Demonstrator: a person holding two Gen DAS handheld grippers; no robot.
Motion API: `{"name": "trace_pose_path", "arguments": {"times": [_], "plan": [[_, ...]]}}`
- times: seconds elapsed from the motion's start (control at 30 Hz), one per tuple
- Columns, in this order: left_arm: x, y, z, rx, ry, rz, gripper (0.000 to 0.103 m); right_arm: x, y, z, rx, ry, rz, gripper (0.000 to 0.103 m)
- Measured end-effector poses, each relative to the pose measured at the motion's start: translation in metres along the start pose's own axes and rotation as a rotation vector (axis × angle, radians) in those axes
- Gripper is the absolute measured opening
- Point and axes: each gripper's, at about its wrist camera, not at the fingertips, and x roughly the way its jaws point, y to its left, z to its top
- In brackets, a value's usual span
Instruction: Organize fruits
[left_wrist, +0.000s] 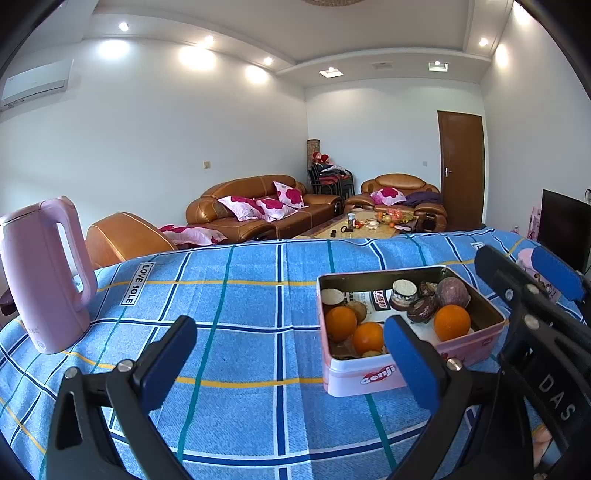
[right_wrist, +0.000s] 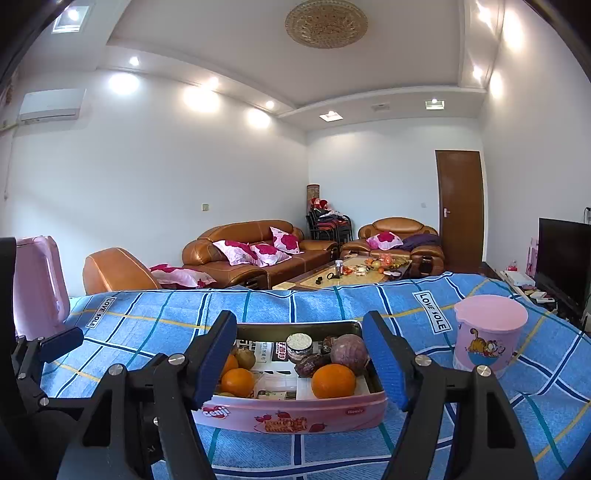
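Right gripper (right_wrist: 299, 360): jaws spread, empty, framing the pink tin (right_wrist: 295, 413) of fruit at 12 o'clock. Left gripper (left_wrist: 288, 363): jaws spread, empty; tin at its 1 o'clock, behind the right finger.

Left wrist view sits low over the surface (left_wrist: 240, 332), facing the far sofa (left_wrist: 258, 206), the pink tin (left_wrist: 369, 376) near on its right. Right wrist view faces likewise, closer, the tin (right_wrist: 295, 413) dead ahead. Both share tin, checked cloth and lounge (fisheye-bent).
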Motion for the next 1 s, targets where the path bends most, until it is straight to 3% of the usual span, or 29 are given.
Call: {"name": "trace_pose_path", "arguments": {"times": [1.0], "plan": [[0.0031, 0.0021, 0.0008, -0.012, 0.017, 0.01, 0.103, -0.0008, 0.001, 0.003, 0.004, 0.015, -0.015, 0.072]]}}
